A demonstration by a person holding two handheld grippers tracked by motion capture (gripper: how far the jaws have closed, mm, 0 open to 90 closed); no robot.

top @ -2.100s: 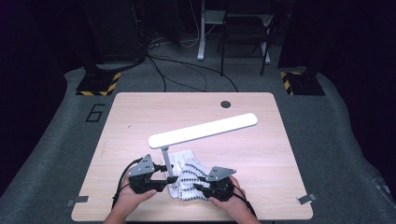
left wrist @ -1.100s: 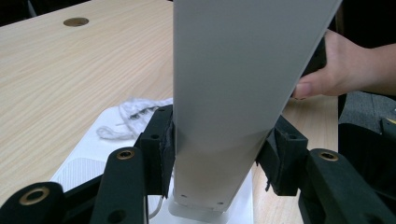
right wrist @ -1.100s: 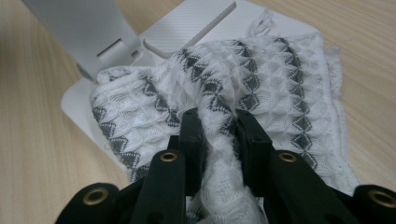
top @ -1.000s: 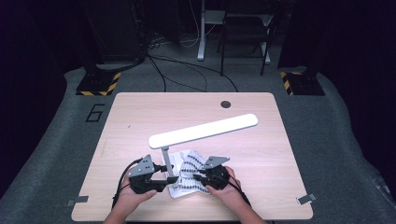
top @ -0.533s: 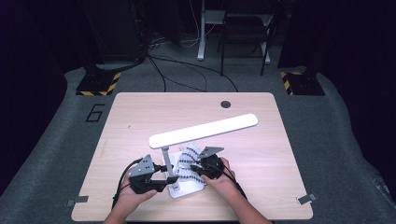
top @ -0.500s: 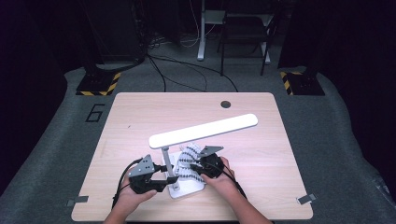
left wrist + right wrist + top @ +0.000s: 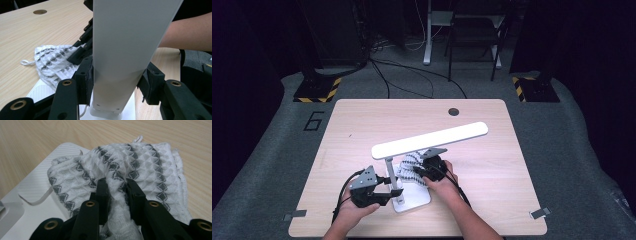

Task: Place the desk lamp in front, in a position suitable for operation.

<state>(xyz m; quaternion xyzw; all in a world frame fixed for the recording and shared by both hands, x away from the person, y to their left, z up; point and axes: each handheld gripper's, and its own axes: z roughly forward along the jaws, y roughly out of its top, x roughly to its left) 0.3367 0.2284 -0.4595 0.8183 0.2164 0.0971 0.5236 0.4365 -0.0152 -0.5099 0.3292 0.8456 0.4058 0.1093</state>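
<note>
Right now the right gripper is clamped on a bunched fold of the patterned white cloth, which lies half on the lamp base and half on the wooden surface. Beside it, the left gripper pinches the upright lamp post, so the cloth lies just beyond that post, nearer the right hand.

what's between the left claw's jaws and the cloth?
The lamp post is clamped in the left claw. Beyond it, in the left gripper view, the right claw's black jaws reach the cloth.
</note>
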